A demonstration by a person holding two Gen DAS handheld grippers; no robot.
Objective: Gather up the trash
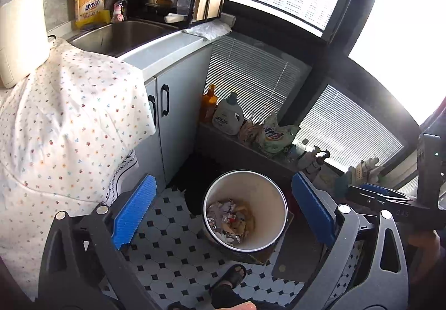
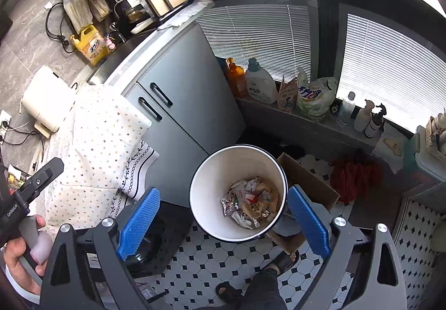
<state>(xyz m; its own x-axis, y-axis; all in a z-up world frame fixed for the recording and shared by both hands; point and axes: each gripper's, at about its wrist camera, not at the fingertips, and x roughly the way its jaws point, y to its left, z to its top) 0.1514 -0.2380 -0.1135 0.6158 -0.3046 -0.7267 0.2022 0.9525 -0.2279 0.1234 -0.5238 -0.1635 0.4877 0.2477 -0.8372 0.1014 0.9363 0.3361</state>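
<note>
A round white trash bin (image 1: 274, 198) with a dark rim stands on the tiled floor; it also shows in the right wrist view (image 2: 214, 179). Crumpled wrappers and paper scraps (image 1: 230, 218) lie at its bottom, also seen from the right wrist (image 2: 251, 201). My left gripper (image 1: 223, 207) hovers open and empty high above the bin. My right gripper (image 2: 223, 221) is open and empty too, above the bin. The right gripper's body (image 1: 390, 198) shows at the right edge of the left wrist view.
A grey sink cabinet (image 2: 178, 104) stands left of the bin, beside a surface under a dotted cloth (image 2: 103, 137). A cardboard box (image 2: 309, 184) sits right of the bin. Detergent bottles (image 2: 259, 84) line the window ledge. My sandalled foot (image 2: 281, 260) is near the bin.
</note>
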